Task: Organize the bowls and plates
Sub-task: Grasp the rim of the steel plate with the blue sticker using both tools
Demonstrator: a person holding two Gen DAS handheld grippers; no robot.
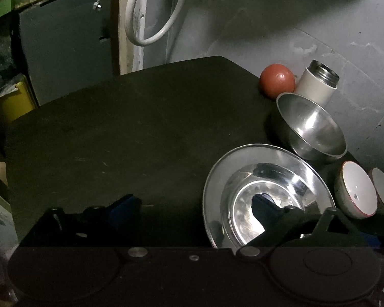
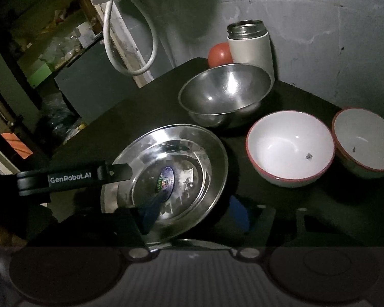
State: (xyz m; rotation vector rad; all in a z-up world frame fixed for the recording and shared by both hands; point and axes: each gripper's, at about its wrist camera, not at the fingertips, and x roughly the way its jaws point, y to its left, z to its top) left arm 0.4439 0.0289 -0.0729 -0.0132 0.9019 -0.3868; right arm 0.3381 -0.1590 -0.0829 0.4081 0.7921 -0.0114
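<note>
Dim, grainy frames; glare on steel plate [image 2: 171, 179]; fisheye-bent edges.

We see a dim room — a scuffed grey wall [image 2: 320, 25] behind a dark table [image 1: 115, 133]. A white hose [image 1: 151, 25] loops beside cluttered shelves [image 2: 51, 38].

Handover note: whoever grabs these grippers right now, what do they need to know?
Left gripper: open, fingers either side of the steel plate's left rim.
Right gripper: open, at the plate's near edge.
Behind the plate sits the steel bowl; the two white bowls sit to its right, side by side.
Done: no bowls nested.
Left: group the bowls and place the plate.
</note>
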